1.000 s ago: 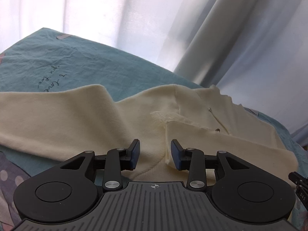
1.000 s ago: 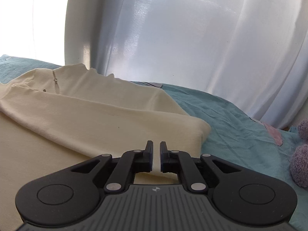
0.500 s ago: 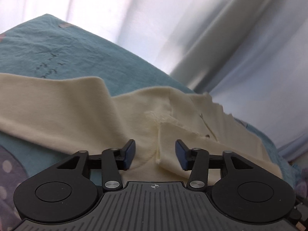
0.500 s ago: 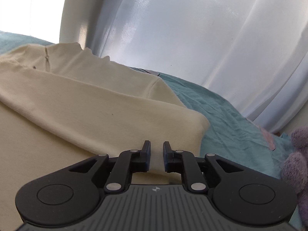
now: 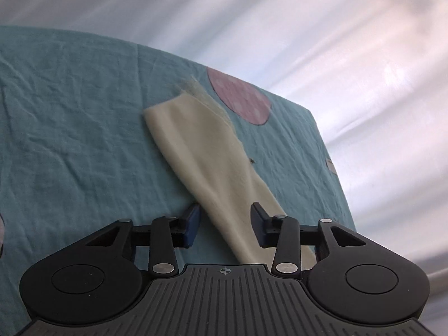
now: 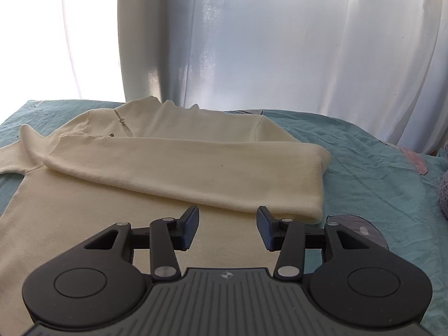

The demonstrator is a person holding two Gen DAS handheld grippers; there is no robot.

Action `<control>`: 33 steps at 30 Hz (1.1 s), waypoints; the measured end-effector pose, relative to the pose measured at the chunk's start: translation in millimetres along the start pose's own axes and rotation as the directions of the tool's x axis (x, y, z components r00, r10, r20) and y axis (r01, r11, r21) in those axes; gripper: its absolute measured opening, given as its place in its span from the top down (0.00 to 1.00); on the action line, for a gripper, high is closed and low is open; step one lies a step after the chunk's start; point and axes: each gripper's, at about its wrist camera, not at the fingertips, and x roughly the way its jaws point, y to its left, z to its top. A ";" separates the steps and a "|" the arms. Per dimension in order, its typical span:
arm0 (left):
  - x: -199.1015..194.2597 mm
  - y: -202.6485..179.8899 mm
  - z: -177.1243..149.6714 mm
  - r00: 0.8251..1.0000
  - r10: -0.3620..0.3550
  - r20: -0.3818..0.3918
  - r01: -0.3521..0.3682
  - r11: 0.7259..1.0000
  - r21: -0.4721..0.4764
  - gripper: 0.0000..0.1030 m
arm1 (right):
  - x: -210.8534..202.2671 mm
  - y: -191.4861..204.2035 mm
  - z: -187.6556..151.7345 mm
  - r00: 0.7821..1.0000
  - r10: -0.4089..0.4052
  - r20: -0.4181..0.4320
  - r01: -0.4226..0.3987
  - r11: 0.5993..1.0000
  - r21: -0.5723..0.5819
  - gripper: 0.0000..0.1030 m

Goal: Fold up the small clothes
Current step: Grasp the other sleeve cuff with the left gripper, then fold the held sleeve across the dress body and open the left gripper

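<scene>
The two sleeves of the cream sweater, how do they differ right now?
The right sleeve lies folded across the sweater's body, its cuff near the placket; the left sleeve stretches out straight onto the teal sheet, unfolded. The left hand-held gripper, jaws closing, has the left sleeve between its fingers; the right hand-held gripper, jaws opening, holds nothing, its sleeve lying beyond. Both sleeves are the same cream knit.

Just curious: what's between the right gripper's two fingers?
In the right wrist view, the right gripper is opening over the cream sweater; only its flat body shows in the gap, nothing pinched.
</scene>
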 end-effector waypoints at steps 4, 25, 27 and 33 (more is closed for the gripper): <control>16.1 7.6 13.1 0.999 -0.036 0.029 0.037 0.998 -0.054 0.70 | 0.4 9.3 5.3 1.000 0.002 -0.003 -0.002 1.000 -0.006 0.56; -78.5 -230.6 -165.4 0.881 -0.450 -0.150 0.374 0.466 0.801 0.92 | -30.4 6.9 11.1 0.996 0.015 0.089 -0.021 0.998 0.060 0.54; -80.0 -254.0 -220.7 0.840 -0.453 -0.300 0.468 0.324 0.822 0.89 | -37.1 4.1 11.1 0.994 0.031 0.106 -0.039 0.997 0.071 0.54; -44.6 -258.3 -332.4 0.835 -0.235 -0.497 0.547 0.250 0.799 0.57 | -43.8 -10.0 10.1 0.995 0.051 0.089 -0.060 0.993 0.104 0.54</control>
